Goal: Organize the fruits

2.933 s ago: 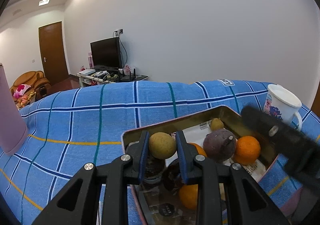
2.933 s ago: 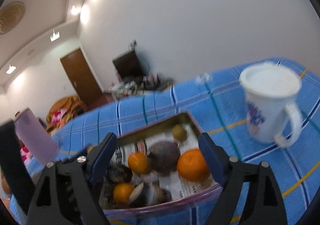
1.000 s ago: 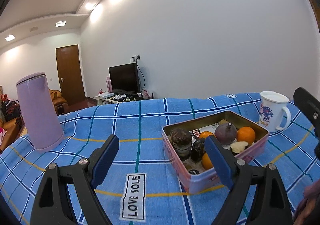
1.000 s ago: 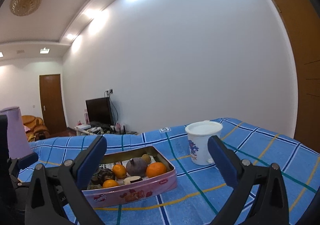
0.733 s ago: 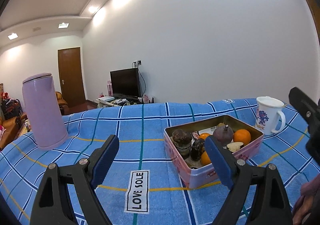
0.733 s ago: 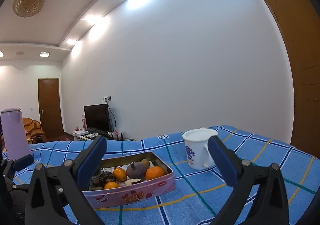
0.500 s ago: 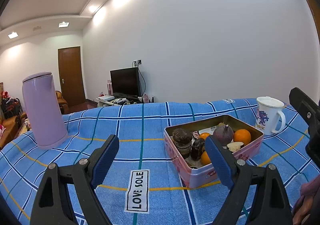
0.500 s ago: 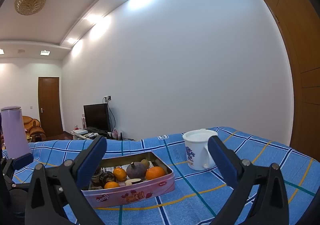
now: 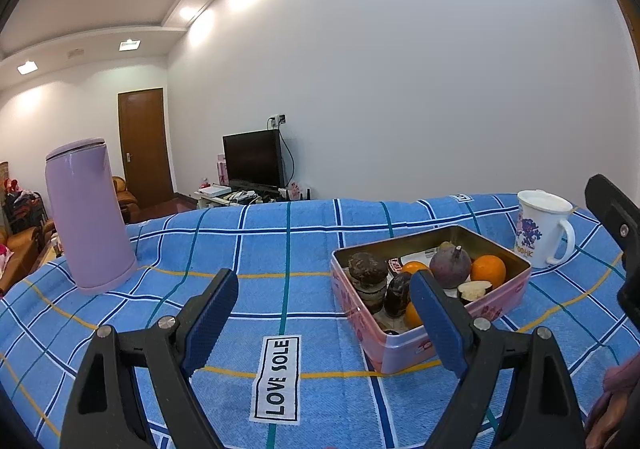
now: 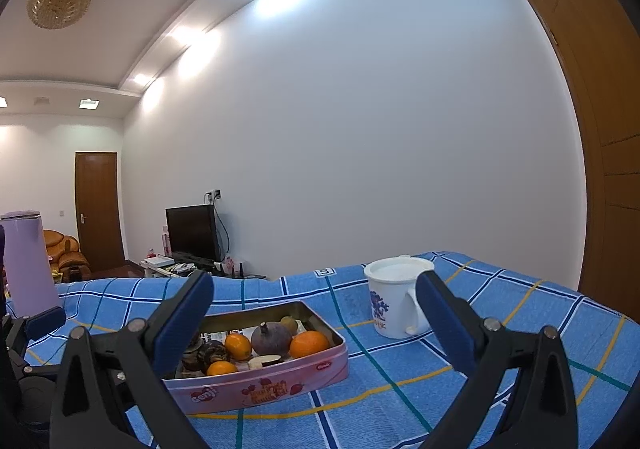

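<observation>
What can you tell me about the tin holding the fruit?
The tin is a shallow, open, lidless rectangular box with pink printed outer walls and a gold metallic inside, lying flat on the blue checked cloth. Printed paper lines its bottom. It holds oranges, a purple round fruit, a small yellowish fruit, dark fruits and a cut piece. The white mug stands apart to its right. Neither gripper touches it.

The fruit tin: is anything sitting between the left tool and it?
Nothing visible does. The left tool is open and empty, and only bare blue plaid cloth lies between it and the pink tin. The purple kettle stands off to the left, the white mug beyond the tin.
</observation>
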The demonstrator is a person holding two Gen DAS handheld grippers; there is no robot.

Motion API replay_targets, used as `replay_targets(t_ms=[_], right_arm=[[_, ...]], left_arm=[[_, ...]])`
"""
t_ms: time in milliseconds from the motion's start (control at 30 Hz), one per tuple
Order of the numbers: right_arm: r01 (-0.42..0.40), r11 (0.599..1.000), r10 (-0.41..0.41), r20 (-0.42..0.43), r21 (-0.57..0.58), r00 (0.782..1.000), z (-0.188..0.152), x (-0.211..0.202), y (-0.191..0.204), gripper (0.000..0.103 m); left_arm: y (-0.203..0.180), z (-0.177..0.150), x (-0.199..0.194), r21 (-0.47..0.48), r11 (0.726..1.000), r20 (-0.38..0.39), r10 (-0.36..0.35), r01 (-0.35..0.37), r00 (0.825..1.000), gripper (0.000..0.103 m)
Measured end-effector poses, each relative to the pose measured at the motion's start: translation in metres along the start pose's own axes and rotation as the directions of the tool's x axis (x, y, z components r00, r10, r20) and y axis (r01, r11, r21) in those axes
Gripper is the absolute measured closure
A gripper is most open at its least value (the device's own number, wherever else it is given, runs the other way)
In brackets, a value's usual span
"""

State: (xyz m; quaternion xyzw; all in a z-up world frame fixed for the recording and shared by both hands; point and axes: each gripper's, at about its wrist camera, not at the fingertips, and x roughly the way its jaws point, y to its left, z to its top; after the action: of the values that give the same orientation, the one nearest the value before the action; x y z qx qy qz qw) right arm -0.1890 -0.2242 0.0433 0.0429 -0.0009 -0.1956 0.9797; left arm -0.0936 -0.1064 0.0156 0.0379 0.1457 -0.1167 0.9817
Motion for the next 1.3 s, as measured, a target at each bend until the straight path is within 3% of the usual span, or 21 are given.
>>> replay_targets(t_ms=[1300], right_arm=[[0.007,1.0,-0.007,-0.001,0.002,1.0,0.0007,0.0005,-0.0005,0.0]], left_arm=[[-0.0008,-0.0001,0.0034,0.004,1.0,-0.016,0.013,-0.013,1.0,0.014]])
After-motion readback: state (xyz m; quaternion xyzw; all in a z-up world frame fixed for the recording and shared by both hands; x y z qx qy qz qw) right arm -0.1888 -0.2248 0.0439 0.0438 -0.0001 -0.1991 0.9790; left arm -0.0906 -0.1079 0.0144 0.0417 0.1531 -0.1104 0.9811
